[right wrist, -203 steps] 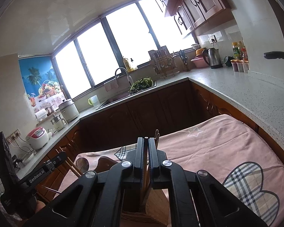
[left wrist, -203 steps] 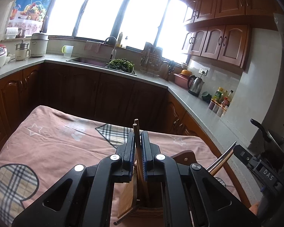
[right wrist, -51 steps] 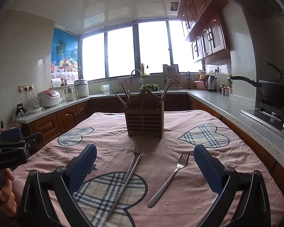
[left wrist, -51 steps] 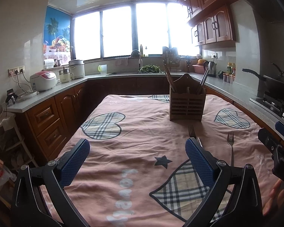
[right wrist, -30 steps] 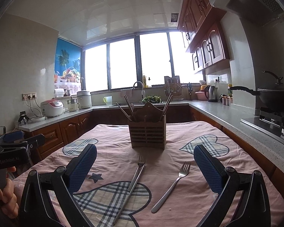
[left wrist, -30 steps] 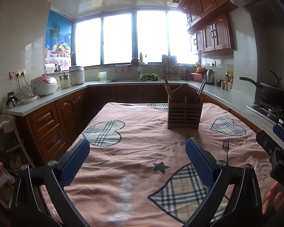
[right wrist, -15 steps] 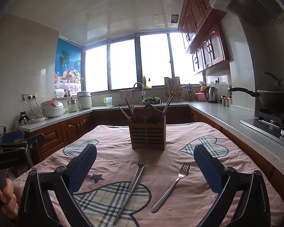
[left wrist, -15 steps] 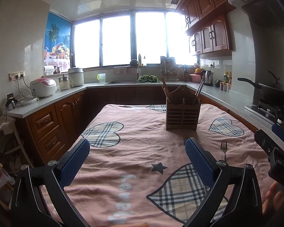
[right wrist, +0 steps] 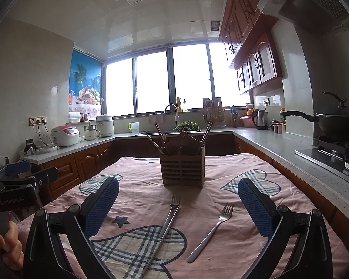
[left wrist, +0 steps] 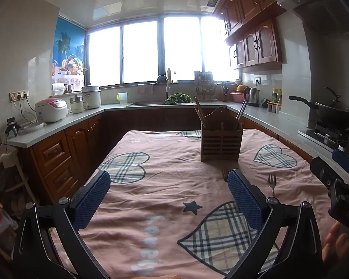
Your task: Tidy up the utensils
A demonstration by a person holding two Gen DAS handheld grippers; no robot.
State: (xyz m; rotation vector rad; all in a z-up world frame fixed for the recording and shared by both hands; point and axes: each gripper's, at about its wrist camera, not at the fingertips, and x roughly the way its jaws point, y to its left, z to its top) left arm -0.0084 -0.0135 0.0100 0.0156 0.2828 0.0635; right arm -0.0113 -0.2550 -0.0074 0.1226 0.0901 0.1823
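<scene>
Left gripper [left wrist: 168, 196] sitting low in the left wrist frame, jaws wide apart, nothing between them; blue dimpled rubber pads [left wrist: 92, 200] on black plastic arms. Right gripper [right wrist: 178, 205] showing the same build at the bottom of the right wrist frame, jaws also spread wide and holding nothing.

Wooden slatted utensil holder [right wrist: 182, 171] standing upright at center of the right wrist frame, boxy with a peaked handle top, chopsticks [right wrist: 160, 140] and metal handles sticking out at angles. In the left wrist frame it is sitting right of center [left wrist: 221, 143].

Two shiny steel forks lying flat on the cloth in front of the holder: one fork [right wrist: 210, 231] lower right of center, tines pointing up-frame; the other fork [right wrist: 169, 217] at center, lying against a long thin steel utensil, type unclear. Both are lying between the right gripper's fingers, not touching them. In the left wrist frame the right-hand pad is partly hiding the center fork.

Pink wrinkled tablecloth [right wrist: 137, 200] with plaid hearts, soft fabric, covering the table. Grey speckled countertop [right wrist: 288, 150] running along the right, black wok [right wrist: 337, 122] at the right edge, white-pink rice cooker [right wrist: 65, 136] at left, steel kettle [right wrist: 260, 116] right of center.
</scene>
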